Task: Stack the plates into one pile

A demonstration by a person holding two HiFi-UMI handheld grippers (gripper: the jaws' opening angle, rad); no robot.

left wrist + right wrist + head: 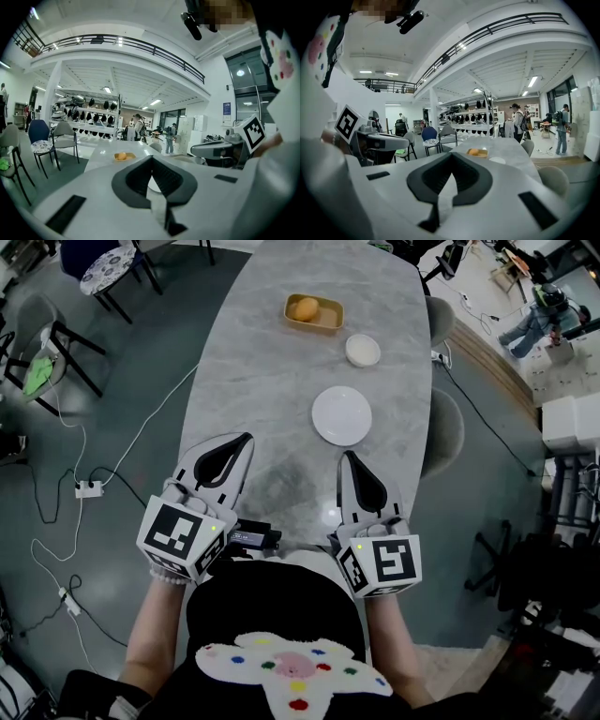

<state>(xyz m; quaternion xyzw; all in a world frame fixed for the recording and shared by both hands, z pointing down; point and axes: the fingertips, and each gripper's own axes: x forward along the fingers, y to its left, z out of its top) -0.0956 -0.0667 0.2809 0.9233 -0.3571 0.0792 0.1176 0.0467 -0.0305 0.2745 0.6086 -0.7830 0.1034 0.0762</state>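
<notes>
At the centre-right of the tabletop [272, 390], the large plate [341, 415] lies flat with its rim clear all round. The small plate [363, 351] lies beyond it and apart from it, so no single pile exists. Judgement: the wider plate suits the base position, since the smaller one would seat stably on it. Further out, a yellow tray [330, 315] holds an orange [305, 307], clear of both plates. At the near edge, the left tool [246, 440] and right tool [347, 457] point toward the plates, each with jaws pressed together on nothing. The right tool's tip is near the large plate's rim.
</notes>
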